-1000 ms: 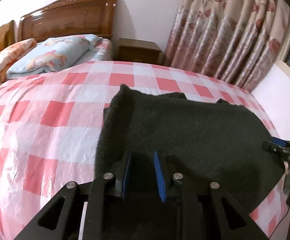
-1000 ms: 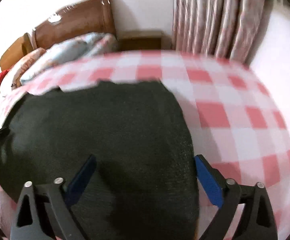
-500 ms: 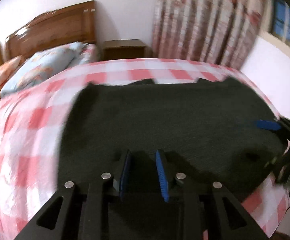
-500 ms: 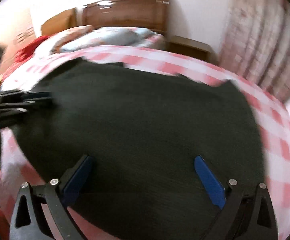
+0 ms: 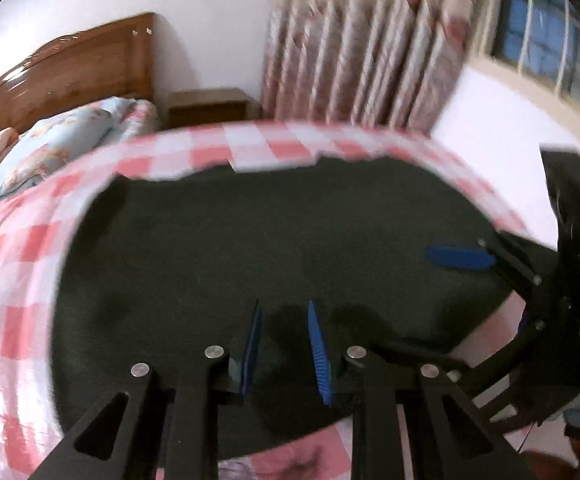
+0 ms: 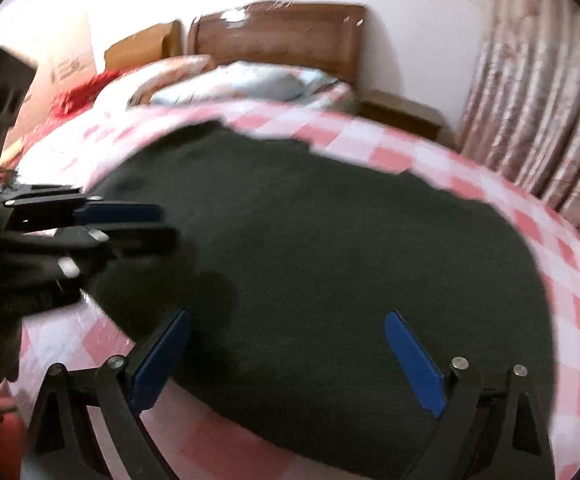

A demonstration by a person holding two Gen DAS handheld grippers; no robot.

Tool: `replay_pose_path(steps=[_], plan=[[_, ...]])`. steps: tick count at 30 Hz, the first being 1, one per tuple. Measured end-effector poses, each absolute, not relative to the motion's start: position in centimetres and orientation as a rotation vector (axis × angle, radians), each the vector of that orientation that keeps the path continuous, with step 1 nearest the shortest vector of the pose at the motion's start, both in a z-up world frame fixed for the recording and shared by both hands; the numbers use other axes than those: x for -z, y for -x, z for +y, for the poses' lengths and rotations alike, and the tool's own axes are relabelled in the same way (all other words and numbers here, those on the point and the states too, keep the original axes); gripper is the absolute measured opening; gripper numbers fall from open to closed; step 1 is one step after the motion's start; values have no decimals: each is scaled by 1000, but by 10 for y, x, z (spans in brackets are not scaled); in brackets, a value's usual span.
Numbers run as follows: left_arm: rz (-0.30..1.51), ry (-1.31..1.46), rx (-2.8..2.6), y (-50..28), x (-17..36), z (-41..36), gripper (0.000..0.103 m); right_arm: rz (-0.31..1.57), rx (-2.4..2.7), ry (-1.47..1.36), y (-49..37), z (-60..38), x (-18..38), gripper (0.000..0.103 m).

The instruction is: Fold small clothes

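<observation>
The dark garment (image 5: 274,240) is spread flat on the bed (image 5: 14,280). Left hand-held gripper (image 5: 284,350) hovers at its near hem, jaws narrowly parted, holding nothing. Right hand-held gripper (image 6: 286,360) is wide open over the cloth. I'd pinch both near corners evenly before folding. Checked pink sheet, wooden headboard (image 6: 282,36), floral curtains (image 5: 361,48).

Left claw (image 5: 284,346) narrowly parted; right claw (image 6: 288,354) spread wide.
</observation>
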State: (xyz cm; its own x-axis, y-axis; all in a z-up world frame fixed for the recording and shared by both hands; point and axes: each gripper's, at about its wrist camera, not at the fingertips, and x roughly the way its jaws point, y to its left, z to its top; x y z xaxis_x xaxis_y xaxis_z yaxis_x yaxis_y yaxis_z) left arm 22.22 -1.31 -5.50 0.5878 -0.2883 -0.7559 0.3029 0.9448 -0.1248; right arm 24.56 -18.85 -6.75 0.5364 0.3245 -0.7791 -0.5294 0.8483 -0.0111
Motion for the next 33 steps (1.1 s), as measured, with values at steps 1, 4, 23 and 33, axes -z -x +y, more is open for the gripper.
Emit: replay_pose_path(steps=[1,4,23,33], plan=[[878,-28,342,-221,61,-14,24,856,-522,257,-244,-191,71,103],[854,13,351,-215,62,4,25,864,-509,236,-246,-215,72,103],[859,56,213,-222,65,46,25,858,-412,206,-241,-227,67,103],[827,9,239,-214,68,47,25,863,-360,163,-243,-265,59,103]])
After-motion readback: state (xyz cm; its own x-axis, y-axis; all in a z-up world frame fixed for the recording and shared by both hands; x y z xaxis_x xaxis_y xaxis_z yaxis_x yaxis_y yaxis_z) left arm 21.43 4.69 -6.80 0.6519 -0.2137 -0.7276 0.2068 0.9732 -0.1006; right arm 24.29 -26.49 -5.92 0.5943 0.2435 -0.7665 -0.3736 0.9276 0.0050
